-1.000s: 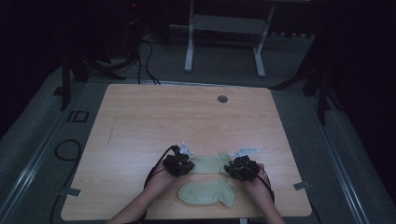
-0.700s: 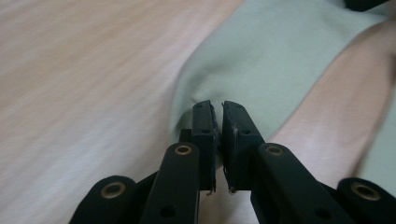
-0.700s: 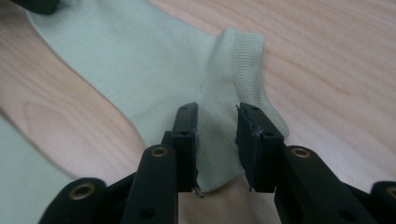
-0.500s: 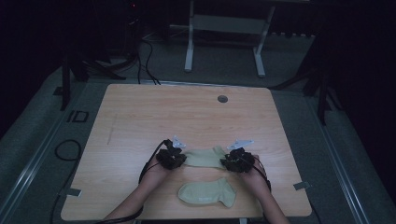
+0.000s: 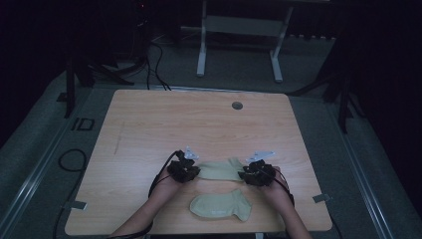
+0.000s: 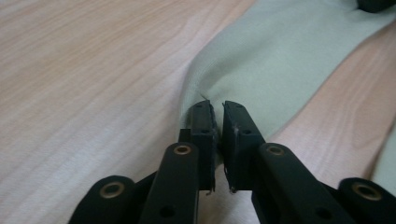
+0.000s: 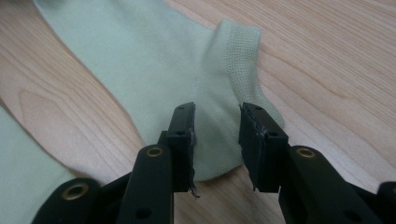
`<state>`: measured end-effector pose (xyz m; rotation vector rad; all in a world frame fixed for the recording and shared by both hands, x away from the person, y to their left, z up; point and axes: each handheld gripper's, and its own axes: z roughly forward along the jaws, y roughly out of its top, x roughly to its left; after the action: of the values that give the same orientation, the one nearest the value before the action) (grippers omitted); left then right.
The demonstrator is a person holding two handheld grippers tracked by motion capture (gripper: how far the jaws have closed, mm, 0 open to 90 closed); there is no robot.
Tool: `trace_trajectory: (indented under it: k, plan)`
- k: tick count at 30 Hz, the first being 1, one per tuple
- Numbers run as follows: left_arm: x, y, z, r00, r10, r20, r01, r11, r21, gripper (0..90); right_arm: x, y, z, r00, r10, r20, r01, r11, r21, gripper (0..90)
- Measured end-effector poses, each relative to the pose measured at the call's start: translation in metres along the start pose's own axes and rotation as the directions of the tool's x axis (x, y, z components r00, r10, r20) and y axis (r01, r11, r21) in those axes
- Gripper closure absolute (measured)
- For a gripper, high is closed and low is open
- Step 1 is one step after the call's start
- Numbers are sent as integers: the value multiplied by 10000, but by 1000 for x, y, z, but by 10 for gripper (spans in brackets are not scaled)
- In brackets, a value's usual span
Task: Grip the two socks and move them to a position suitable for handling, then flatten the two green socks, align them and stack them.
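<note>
**Two grippers at the ends of a pale green sock**

The light wooden table (image 5: 149, 129) with rounded corners carries two socks near its near edge, with a small round grey grommet (image 5: 237, 105) set into the top close to the far edge. On the grey floor to the left of the table, dark marks that look like the letters "ID" (image 5: 82, 124) can be made out, though the high view is too dim to be sure.

The farther pale green knitted sock (image 5: 219, 169) lies flat, stretched left to right between the two hands. The nearer pale green sock (image 5: 221, 206) lies apart from it, closer to the near edge, untouched, its toe to the left and its cuff turned toward the right.

The left gripper (image 6: 217, 122) sits at the left end of the farther sock. Its black jaws are pressed together with a fold of the cloth pinched between them, and the fabric rises in a ridge toward that pinch.

The right gripper (image 7: 216, 133) stands at the right end of the same sock, over the heel beside the ribbed cuff (image 7: 238, 51). Its jaws are apart, straddling the cloth without squeezing it.
</note>
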<state>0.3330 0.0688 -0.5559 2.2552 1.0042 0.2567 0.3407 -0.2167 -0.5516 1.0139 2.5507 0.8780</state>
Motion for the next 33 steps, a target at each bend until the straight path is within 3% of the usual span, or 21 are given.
trace_trajectory:
  k: [4, 7, 9, 13, 14, 19, 20, 25, 27, 29, 31, 33]
  plan:
    - [-3, -1, -1, 9999, 29, 100, -29, 10000, -21, 807, -1, -1, -1, 9999, 157, -30, -157, 9999, 13, 649]
    - [-5, -1, -1, 9990, 30, 447, -27, 10000, -78, 774, 1, 2, -1, 9999, 86, -88, -85, 9999, 104, 634]
    - [-6, 0, -3, 9979, 34, 647, -18, 9997, -247, 591, 4, 3, -2, 9999, 54, -152, -55, 10000, -67, 596]
    - [-12, 1, -8, 9964, 283, 803, -245, 9985, -483, 543, 4, 4, -4, 9994, 201, -296, -206, 9996, -178, 573]
    - [-13, 1, -8, 9962, 280, 827, -239, 9985, -493, 491, 5, 6, -7, 9989, 210, -423, -222, 9994, -280, 549]
    - [-17, 4, -16, 9962, 193, 847, -151, 9987, -495, 491, 10, 12, -17, 9989, 99, -460, -118, 9991, -406, 533]
    - [-20, 4, -21, 9959, 79, 898, -35, 9988, -498, 490, 11, 13, -22, 9973, 217, -707, -249, 9986, -460, 533]
    - [-30, 2, -37, 9933, 384, 1086, -337, 9984, -449, 462, 15, 10, -37, 9958, 143, -909, -214, 9968, -775, 564]
    - [-36, -4, -48, 9907, 459, 1283, -408, 9983, -419, 462, 19, 5, -47, 9948, 68, -1014, -142, 9972, -732, 589]
    - [-36, -4, -48, 9907, 459, 1283, -408, 9983, -419, 462, 21, 2, -50, 9944, 76, -1051, -152, 9973, -713, 589]
    - [-43, -15, -58, 9869, 411, 1559, -334, 9981, -514, 462, 27, -6, -55, 9941, -26, -1082, -32, 9985, -538, 598]
    - [-46, -23, -61, 9866, 471, 1559, -399, 9980, -489, 462, 33, -15, -58, 9931, -54, -1169, 10, 9993, -373, 619]
